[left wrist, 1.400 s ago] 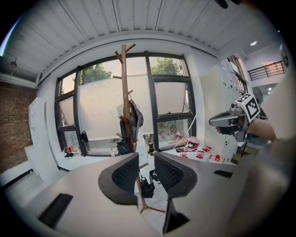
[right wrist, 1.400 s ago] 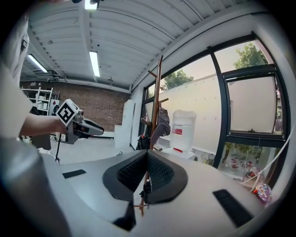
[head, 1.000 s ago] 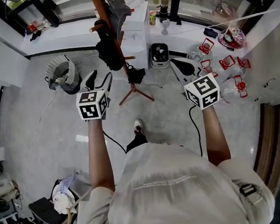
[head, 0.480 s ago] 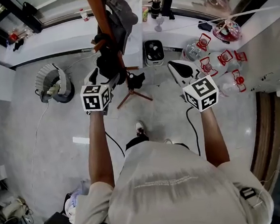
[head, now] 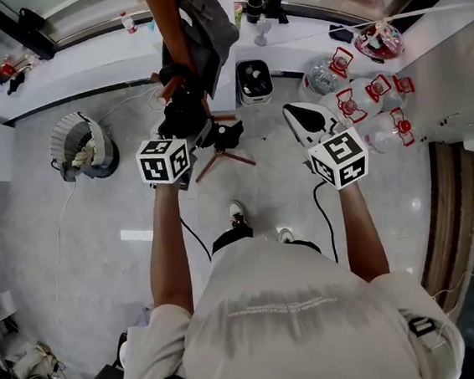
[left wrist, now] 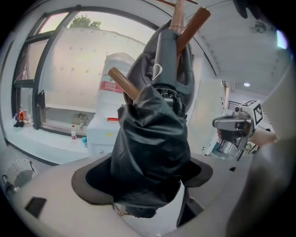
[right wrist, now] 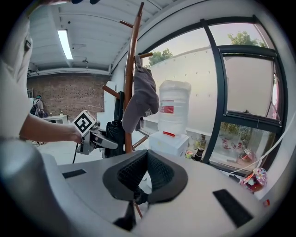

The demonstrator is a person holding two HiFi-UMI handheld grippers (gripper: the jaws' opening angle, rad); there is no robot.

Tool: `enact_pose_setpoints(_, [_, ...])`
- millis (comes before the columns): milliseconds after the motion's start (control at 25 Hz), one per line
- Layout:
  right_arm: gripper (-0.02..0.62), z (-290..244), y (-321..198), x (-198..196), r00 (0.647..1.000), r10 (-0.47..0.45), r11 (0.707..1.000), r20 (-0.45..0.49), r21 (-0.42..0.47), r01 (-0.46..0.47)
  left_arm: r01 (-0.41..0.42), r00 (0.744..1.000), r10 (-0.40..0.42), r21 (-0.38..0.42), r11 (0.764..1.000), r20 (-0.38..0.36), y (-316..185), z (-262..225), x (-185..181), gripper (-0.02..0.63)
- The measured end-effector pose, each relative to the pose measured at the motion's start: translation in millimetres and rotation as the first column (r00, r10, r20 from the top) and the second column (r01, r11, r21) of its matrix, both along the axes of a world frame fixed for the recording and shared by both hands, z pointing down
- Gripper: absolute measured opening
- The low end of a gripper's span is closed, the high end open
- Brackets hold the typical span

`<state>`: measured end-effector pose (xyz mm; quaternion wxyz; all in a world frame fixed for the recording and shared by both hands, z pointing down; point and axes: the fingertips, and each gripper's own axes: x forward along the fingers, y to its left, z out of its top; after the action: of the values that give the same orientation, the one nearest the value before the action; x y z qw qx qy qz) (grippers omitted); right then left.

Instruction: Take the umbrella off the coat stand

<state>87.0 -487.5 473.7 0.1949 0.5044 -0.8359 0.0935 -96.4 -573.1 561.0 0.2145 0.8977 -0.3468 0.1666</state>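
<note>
Black folded fabric umbrella fills the gap in your left gripper. Its 2 jaws stand spread on either side of the bundle, with dark space showing beside it, so they are around it and not clamped. The umbrella hangs on the brown wooden coat stand, which rises from the floor just off the front edge of the white counter top.

Your left forearm reaches straight ahead to the stand. Your right forearm is held out alongside it, and your right gripper hangs in open air, well apart from the stand, with its 2 jaws pressed together on nothing.

The left gripper view shows what the head view does not: a slanting brown wooden peg just above the black bundle, and your right gripper off at the right edge. The right gripper view gives the stand's full upright height, a grey fabric cap hung on an upper peg, and a white water dispenser with a clear bottle behind, near the window.
</note>
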Motion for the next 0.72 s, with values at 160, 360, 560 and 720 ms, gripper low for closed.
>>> enact_pose_setpoints(160, [0.025, 8, 1, 4, 1.0, 0.014, 1.0, -0.004, -0.018, -0.014, -0.013, 0.998, 0.012, -0.006, 1.0, -0.055, 0, 1, 8, 0.384])
enact_pose_setpoints(360, [0.025, 10, 6, 13, 1.0, 0.027, 0.999, -0.007, -0.019, -0.027, 0.007, 0.998, -0.007, 0.011, 1.0, -0.056, 3, -2, 9, 0.313])
enact_pose_setpoints(560, [0.025, 1, 12, 26, 0.999, 0.037, 0.999, -0.004, 0.002, -0.037, 0.06, 0.998, -0.06, -0.008, 0.998, -0.027, 10, -4, 1, 0.297])
enact_pose_setpoints(720, [0.025, -8, 15, 36, 0.999, 0.044, 0.999, 0.006, 0.027, -0.044, 0.118, 0.993, -0.118, -0.013, 0.993, -0.006, 21, -9, -10, 0.288])
